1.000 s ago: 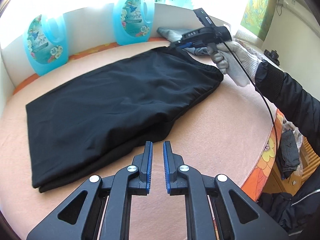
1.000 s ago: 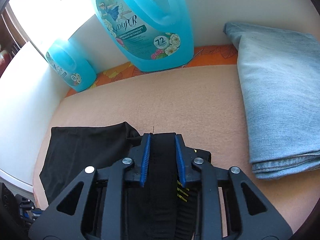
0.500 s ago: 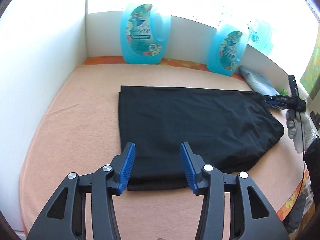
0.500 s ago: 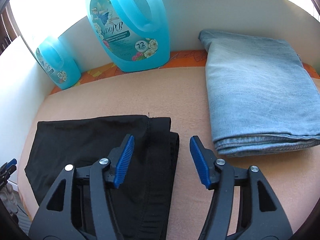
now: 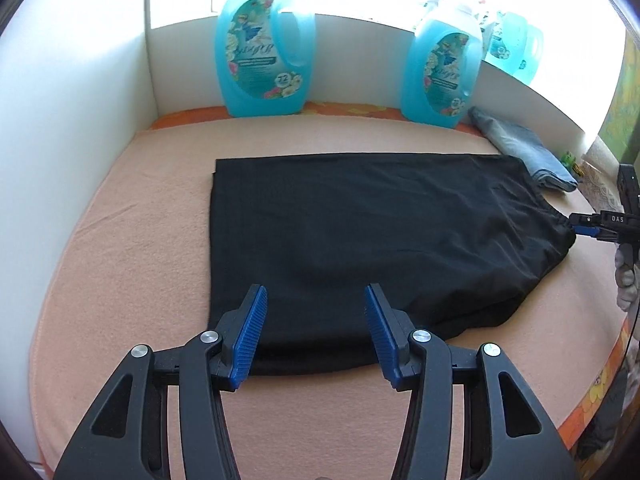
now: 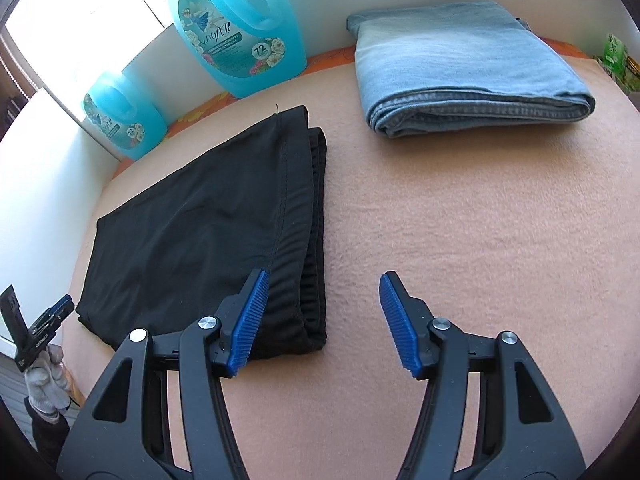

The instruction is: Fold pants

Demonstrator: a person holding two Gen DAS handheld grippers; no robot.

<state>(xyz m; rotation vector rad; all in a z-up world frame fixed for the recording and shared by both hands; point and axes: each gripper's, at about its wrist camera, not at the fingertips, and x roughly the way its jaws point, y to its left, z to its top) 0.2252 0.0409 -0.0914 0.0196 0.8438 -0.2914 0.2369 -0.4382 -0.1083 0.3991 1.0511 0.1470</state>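
Risk judged: top layer could be dragged off lower one if only upper edge is pinched, skewing next fold.

Left gripper (image 5: 314, 330): jaws spread wide, nothing held, poised above near edge of black pants (image 5: 360, 236).

Right gripper (image 6: 320, 320): jaws wide, empty, beside waistband.

Pants laid folded on peach blanket (image 6: 460, 220). Folded jeans (image 6: 460, 68) and detergent bottles (image 5: 264, 56) seen beyond.

Both grippers are black plastic with ribbed blue pads on the fingers (image 5: 251, 336) and silver screws at the joints. A white knit glove (image 6: 46, 392) covers the left hand.
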